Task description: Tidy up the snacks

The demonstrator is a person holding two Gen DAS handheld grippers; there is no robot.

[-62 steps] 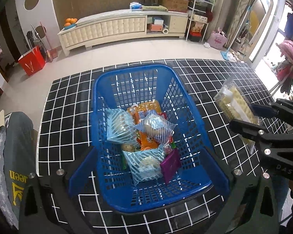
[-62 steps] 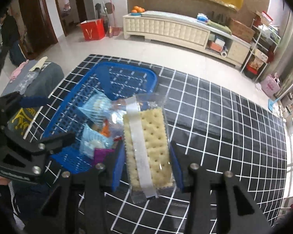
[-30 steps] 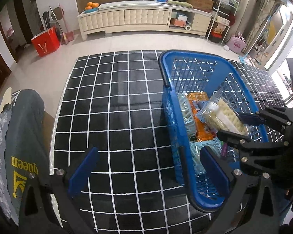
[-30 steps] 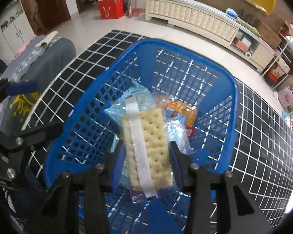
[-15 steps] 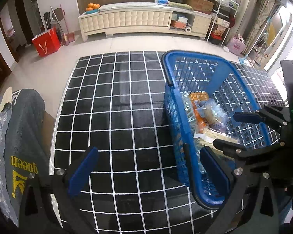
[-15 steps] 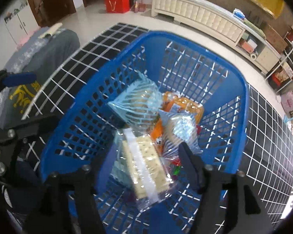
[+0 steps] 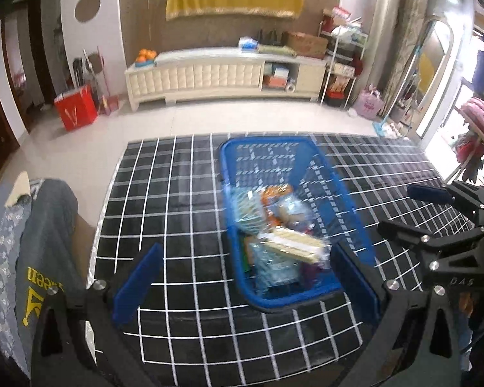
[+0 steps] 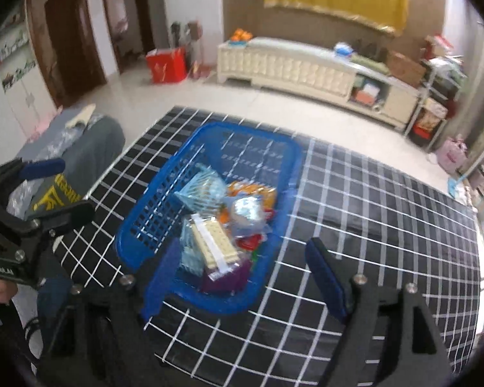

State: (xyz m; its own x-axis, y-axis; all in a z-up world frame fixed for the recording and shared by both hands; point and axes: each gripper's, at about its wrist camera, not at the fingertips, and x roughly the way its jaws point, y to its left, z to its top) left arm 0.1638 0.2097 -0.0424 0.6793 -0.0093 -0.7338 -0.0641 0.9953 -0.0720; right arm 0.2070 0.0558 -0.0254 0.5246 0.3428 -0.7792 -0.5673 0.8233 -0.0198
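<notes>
A blue plastic basket [image 7: 264, 142] stands on a black mat with a white grid. Inside it a clear pack of crackers [image 8: 214, 242] lies on top of pale blue striped bags [image 8: 200, 183], an orange pack [image 8: 251, 190] and a purple pack [image 8: 226, 277]. My right gripper [image 8: 243, 280] hangs above the basket's near end, its jaws opening with nothing held between them. To the basket's left, my left gripper [image 7: 247, 277] is open and empty above the near rim. Each gripper shows at the edge of the other's view: the right gripper [image 7: 413, 211] and the left gripper [image 8: 55, 190].
The gridded mat [image 7: 177, 225] spreads around the basket. A grey garment with yellow print [image 7: 45, 258] lies at its left edge. Across the tiled floor stand a cream cabinet [image 7: 209, 77], a red bag [image 7: 75, 108] and shelves [image 7: 342, 61].
The right gripper's jaws spread and let the cracker pack drop into the basket. Both grippers have since risen and drawn back, so the basket looks smaller and farther.
</notes>
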